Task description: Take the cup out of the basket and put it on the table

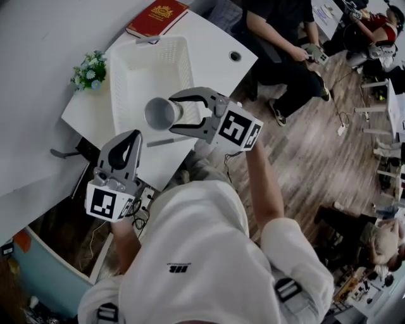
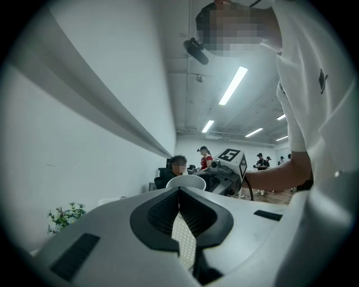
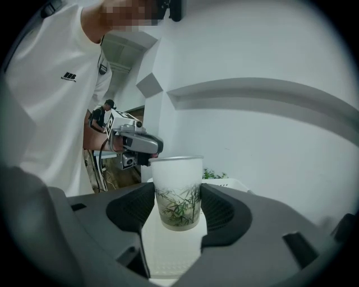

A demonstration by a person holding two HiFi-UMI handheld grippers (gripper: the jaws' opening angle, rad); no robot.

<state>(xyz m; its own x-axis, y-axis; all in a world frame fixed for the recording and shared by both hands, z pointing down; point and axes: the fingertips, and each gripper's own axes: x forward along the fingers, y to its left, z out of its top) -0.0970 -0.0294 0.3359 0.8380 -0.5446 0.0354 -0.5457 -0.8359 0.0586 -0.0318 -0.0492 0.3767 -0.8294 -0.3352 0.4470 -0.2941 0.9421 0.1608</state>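
A frosted white cup (image 1: 161,113) with a green bamboo print (image 3: 178,193) hangs upright above the white plastic basket (image 1: 119,88), lifted out of it. My right gripper (image 1: 171,112) is shut on the cup, one pad on each side of its lower half (image 3: 178,208). My left gripper (image 1: 135,137) is near the table's front edge, below the basket, its jaws shut with nothing between them (image 2: 179,191). In the left gripper view the cup's rim (image 2: 185,181) and the right gripper (image 2: 227,168) show just past its jaws.
The basket stands on a white table (image 1: 212,41) set against the wall. A small pot of flowers (image 1: 88,69) sits left of the basket and a red book (image 1: 157,17) lies behind it. People sit to the right of the table (image 1: 285,44).
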